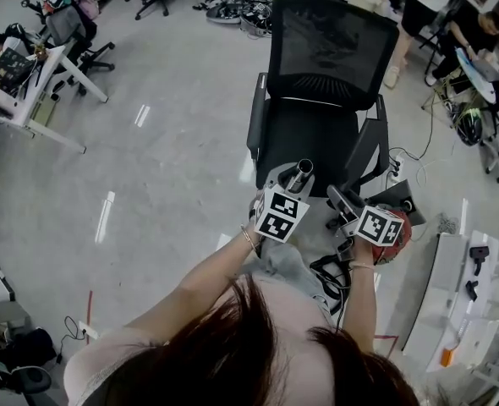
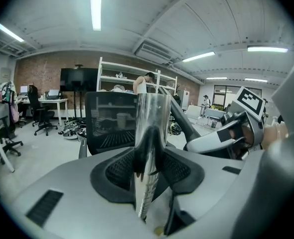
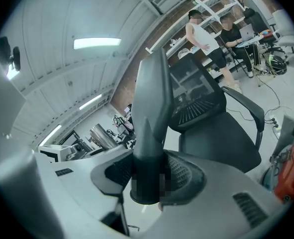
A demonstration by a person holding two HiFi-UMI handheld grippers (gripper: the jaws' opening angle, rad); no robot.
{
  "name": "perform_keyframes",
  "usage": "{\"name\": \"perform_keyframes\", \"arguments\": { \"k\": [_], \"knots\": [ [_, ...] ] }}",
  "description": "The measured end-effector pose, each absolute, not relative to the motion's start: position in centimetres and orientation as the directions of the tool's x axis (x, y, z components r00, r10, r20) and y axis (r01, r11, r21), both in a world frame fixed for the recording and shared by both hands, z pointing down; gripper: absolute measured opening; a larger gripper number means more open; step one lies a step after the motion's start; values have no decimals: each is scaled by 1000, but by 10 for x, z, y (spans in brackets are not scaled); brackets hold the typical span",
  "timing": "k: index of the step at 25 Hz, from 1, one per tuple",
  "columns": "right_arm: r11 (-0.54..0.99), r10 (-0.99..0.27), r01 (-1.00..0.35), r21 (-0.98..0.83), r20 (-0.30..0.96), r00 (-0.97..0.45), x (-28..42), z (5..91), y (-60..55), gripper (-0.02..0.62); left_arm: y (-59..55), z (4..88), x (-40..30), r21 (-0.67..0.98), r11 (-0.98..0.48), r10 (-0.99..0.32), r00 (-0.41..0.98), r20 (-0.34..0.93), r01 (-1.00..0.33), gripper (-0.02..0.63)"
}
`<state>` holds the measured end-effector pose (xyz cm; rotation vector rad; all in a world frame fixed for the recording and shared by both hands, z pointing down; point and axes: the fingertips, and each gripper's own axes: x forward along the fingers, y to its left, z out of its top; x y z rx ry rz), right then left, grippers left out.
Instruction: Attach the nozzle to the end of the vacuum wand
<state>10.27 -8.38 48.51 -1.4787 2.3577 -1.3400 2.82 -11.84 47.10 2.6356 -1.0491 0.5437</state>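
Observation:
In the left gripper view, a shiny metal vacuum wand point(image 2: 150, 133) stands up between the black pads of my left gripper point(image 2: 148, 172), which is shut on it. Its open end point(image 1: 301, 172) points away from me over the chair seat. My right gripper point(image 3: 149, 177) is shut on the round base of a dark grey tapered nozzle point(image 3: 153, 108). In the head view the right gripper point(image 1: 344, 206) holds the nozzle point(image 1: 341, 200) just right of the left gripper point(image 1: 290, 188); nozzle and wand are apart. The wand point(image 3: 101, 135) also shows at the left of the right gripper view.
A black mesh office chair point(image 1: 324, 100) stands directly ahead under both grippers. A red vacuum body point(image 1: 397, 242) and cables lie on the floor by my right side. A white table point(image 1: 457, 303) with small black parts is at the right. Desks point(image 1: 30, 87) stand far left, people point(image 1: 427, 2) at the back.

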Motion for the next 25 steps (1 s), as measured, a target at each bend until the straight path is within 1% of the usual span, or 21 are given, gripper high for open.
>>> {"name": "perform_keyframes", "arguments": {
  "k": [13,25],
  "knots": [
    [224,-787,-711,-666,307,-535,97,447,-91,183,-102,468,35,86,-755,-561,708,430,-650,156],
    [279,-806,-705,-652,240,-542,89,411,-106,183,-99,468,35,83,-765,-551,716,428,-639,156]
  ]
}}
